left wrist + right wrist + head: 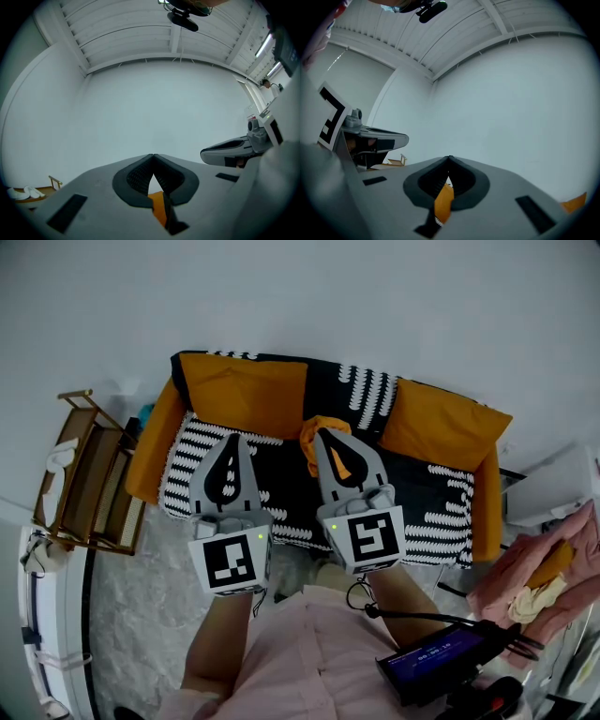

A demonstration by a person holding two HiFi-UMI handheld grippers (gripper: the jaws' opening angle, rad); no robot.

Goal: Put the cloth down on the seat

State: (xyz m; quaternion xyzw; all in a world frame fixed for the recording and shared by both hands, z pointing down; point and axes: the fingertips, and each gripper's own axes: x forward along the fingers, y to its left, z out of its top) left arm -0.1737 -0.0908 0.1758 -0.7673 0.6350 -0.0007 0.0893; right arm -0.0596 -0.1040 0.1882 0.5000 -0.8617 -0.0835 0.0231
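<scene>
An orange cloth (307, 441) is bunched round the tip of my right gripper (322, 434), which is shut on it above the black-and-white patterned seat (281, 482) of a sofa. In the right gripper view the cloth (443, 204) fills the gap below the closed tips (449, 158), a white fringed edge showing. My left gripper (235, 439) hovers beside it to the left, over the seat, shut (153, 155). The head view shows nothing in its jaws. A strip of orange shows through its gap in the left gripper view; what it is I cannot tell.
Orange cushions (246, 390) (441, 432) line the sofa back and arms. A wooden rack (89, 474) stands left of the sofa. A pink and yellow fabric pile (548, 573) lies at the right. A dark device with a blue screen (441, 657) hangs at the person's waist.
</scene>
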